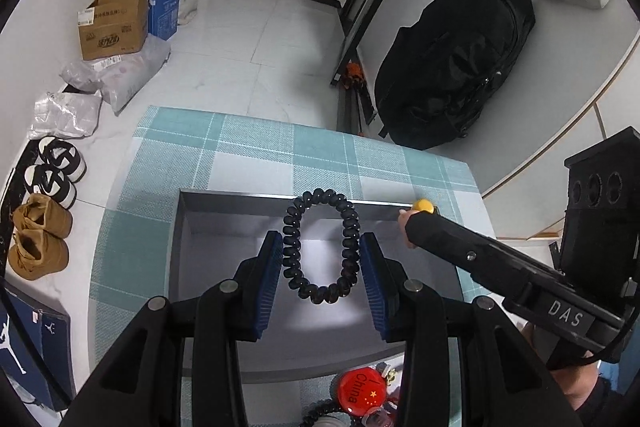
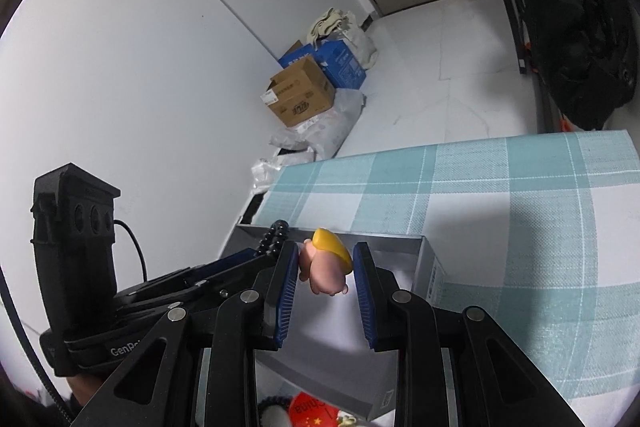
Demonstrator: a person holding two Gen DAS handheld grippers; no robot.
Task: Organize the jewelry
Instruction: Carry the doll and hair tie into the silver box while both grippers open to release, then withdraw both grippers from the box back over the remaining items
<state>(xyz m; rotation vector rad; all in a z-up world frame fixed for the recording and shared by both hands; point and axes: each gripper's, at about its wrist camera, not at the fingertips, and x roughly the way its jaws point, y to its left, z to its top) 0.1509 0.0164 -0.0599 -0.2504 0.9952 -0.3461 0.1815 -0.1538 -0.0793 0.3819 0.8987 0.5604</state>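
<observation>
My left gripper (image 1: 321,263) pinching black coil band (image 1: 320,245), right gripper (image 2: 325,281) clamping pig charm (image 2: 326,267), both over grey box (image 1: 224,197). Risk: springy band pops sideways, charm bounces past rim.

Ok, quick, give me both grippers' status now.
Left gripper: shut on the black coil bracelet, over the grey box.
Right gripper: shut on the pink figurine with the yellow top.
</observation>
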